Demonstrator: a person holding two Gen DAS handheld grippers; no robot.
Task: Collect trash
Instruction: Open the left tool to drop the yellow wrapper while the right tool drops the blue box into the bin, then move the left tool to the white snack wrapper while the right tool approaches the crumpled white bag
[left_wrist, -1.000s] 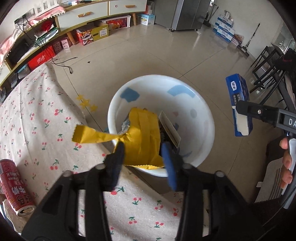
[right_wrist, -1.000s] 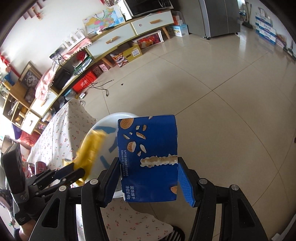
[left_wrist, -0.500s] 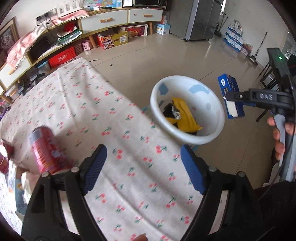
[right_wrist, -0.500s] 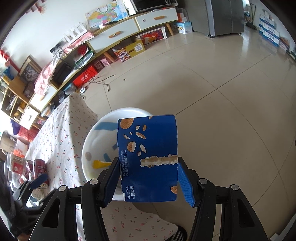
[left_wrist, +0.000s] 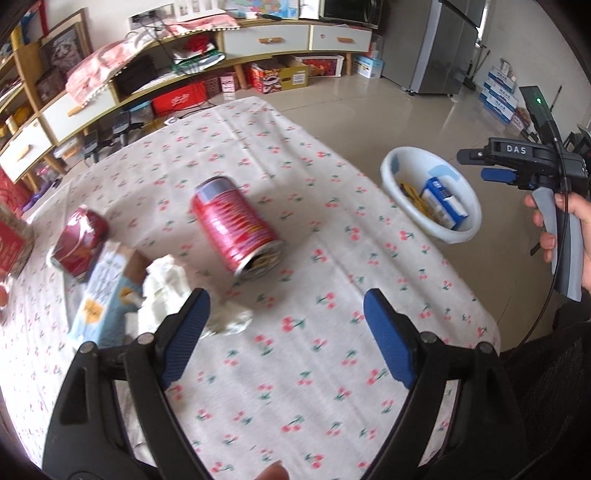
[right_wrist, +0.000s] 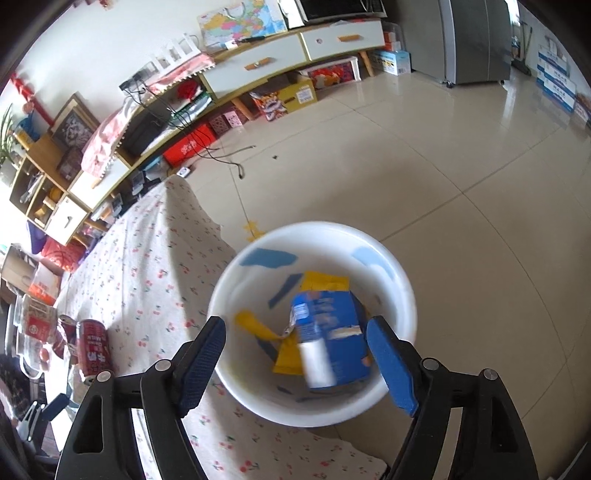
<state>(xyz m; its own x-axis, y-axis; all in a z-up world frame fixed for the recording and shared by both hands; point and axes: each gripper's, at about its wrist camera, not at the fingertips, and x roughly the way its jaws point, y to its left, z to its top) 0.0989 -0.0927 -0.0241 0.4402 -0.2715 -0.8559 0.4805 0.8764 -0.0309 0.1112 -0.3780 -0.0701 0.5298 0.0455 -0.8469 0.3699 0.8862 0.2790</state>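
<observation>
- We are hanging the right claw (right_wrist: 295, 363) over the basin (right_wrist: 402, 284); the blue box (right_wrist: 332, 347) is lying inside, below its opening, empty jaws.
- Our left claw (left_wrist: 286, 338), jaws opening and empty, is tilting down at the surface (left_wrist: 314, 387), the red can (left_wrist: 236, 229) just ahead.
- A second ago we were gripping the box.
</observation>
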